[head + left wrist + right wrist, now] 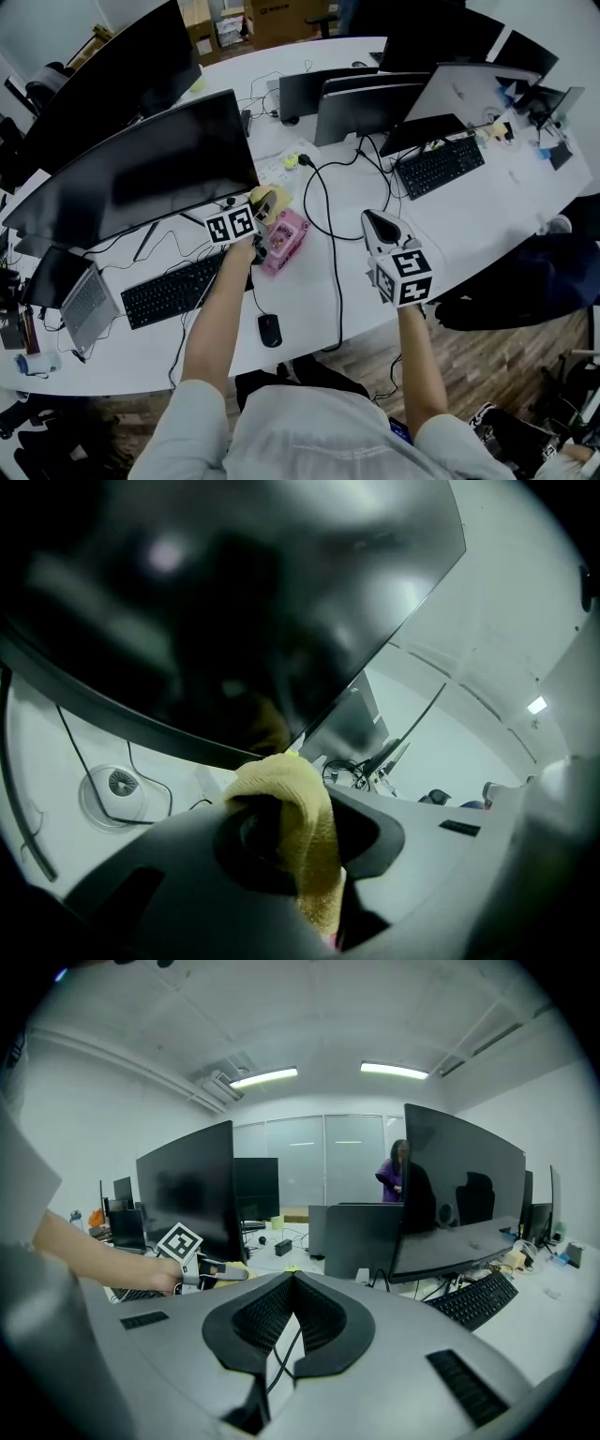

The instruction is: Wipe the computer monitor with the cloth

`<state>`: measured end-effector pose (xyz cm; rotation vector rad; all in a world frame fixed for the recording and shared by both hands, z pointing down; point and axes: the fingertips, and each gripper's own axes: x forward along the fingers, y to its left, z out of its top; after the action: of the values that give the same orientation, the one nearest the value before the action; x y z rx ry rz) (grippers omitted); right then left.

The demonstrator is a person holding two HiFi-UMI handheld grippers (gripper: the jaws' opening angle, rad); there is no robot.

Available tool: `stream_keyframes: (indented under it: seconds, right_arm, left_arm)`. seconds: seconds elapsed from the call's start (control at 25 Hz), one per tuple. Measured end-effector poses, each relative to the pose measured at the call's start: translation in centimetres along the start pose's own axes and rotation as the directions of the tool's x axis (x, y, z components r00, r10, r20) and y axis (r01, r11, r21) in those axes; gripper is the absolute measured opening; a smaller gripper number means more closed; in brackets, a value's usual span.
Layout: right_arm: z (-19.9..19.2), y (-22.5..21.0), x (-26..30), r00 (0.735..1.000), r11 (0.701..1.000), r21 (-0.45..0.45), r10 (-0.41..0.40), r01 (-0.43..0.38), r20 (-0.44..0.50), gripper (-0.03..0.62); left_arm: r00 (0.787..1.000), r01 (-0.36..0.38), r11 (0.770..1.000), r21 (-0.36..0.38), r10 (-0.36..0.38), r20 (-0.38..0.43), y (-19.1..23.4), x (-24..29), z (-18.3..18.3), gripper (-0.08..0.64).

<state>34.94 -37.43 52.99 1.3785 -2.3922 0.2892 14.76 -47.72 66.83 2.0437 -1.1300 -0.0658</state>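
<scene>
A big curved black monitor [141, 178] stands at the left of the white desk. My left gripper [265, 206] is at its lower right corner, shut on a yellow cloth [276, 198]. In the left gripper view the cloth [295, 827] is bunched between the jaws, just under the dark screen [234, 602] and its bottom bezel. Whether the cloth touches the screen, I cannot tell. My right gripper [380, 226] hovers over the desk to the right, away from the monitor. It is shut with nothing in it, its tips meeting [292, 1277].
A pink object [285, 241] lies on the desk just below the left gripper. A keyboard [173, 291], a mouse [270, 330] and a laptop [84, 305] sit in front of the monitor. A black cable [328, 220] runs between the grippers. More monitors [366, 103] and a second keyboard [439, 166] stand behind.
</scene>
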Motion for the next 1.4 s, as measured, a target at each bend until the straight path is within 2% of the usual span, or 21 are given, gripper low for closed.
stream_keyframes:
  seconds: [0.2,0.32,0.44,0.68,1.0,1.4]
  right_arm:
    - [0.2,-1.1,-0.7,1.000,1.000,0.014,-0.014,0.014,0.007,0.026]
    - [0.4,-1.0,-0.9,1.000,1.000,0.021,-0.017,0.017,0.016,0.026]
    - [0.8,-0.8,-0.9,0.999,1.000,0.019,-0.024,0.024,0.029,0.026]
    - [1.4,-0.2,-1.6,0.999,1.000,0.009,-0.028,0.028,0.037,0.026]
    - [3.4,0.5,-2.2,0.997,0.999,-0.014,-0.035,0.036,0.064,0.026]
    - [6.0,1.7,-2.9,0.995,0.998,-0.044,-0.034,0.038,0.098,0.026]
  left_arm:
    - [0.998,0.023,0.995,-0.098,-0.017,0.058,-1.6,1.1,0.6,0.081]
    - [0.997,0.035,0.995,-0.098,-0.028,0.076,-2.8,1.4,1.0,0.081]
    - [0.991,0.018,0.994,-0.104,-0.004,0.135,-3.0,1.2,2.8,0.081]
    - [0.975,0.021,0.979,-0.201,0.024,0.221,-3.2,0.3,4.1,0.081]
    - [0.965,0.054,0.987,-0.154,-0.012,0.261,-5.6,-1.6,6.5,0.081]
    - [0.929,0.133,0.986,-0.098,-0.090,0.359,-11.1,-4.3,12.2,0.081]
